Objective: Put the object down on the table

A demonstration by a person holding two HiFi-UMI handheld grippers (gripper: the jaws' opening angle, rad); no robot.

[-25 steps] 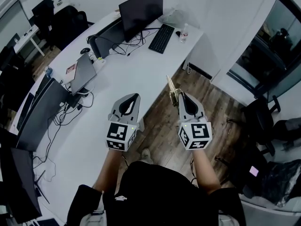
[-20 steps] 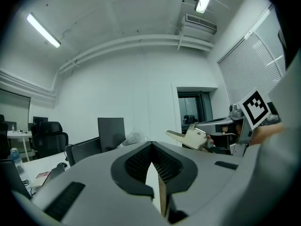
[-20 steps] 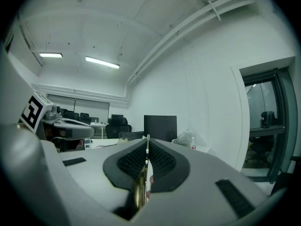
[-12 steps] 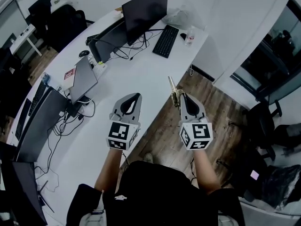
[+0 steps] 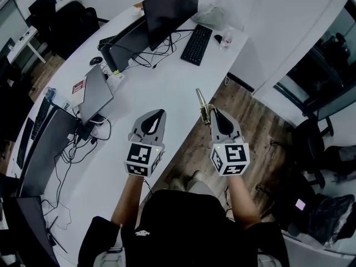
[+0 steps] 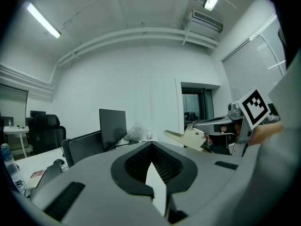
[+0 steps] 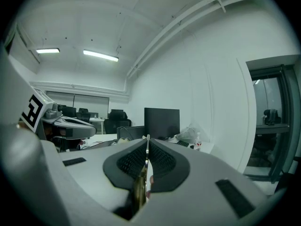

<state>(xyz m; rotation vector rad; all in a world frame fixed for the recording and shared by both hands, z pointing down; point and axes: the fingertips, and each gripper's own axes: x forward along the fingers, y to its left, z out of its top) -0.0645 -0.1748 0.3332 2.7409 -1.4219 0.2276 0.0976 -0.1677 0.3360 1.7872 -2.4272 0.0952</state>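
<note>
My right gripper (image 5: 213,112) is shut on a thin brass-coloured metal object (image 5: 200,100) that sticks forward and up past the jaw tips, over the wooden floor just off the table's edge. The right gripper view shows the object edge-on (image 7: 142,175) between the dark pads. In the left gripper view it appears as a pale flat blade (image 6: 184,138) held by the right gripper (image 6: 207,136). My left gripper (image 5: 160,113) hangs shut over the white table (image 5: 167,85), with nothing seen between its jaws (image 6: 151,147).
The long curved table carries a large black monitor (image 5: 169,7), a keyboard (image 5: 197,44), a laptop (image 5: 95,92), more monitors (image 5: 47,141) at the left, loose cables (image 5: 83,143) and a bottle (image 5: 225,39). Office chairs (image 5: 311,143) stand on the floor at the right.
Both grippers stay side by side, still shut, in nearly the same pose. The head camera has shifted slightly, and the object's tip now sits a little further left and higher.
</note>
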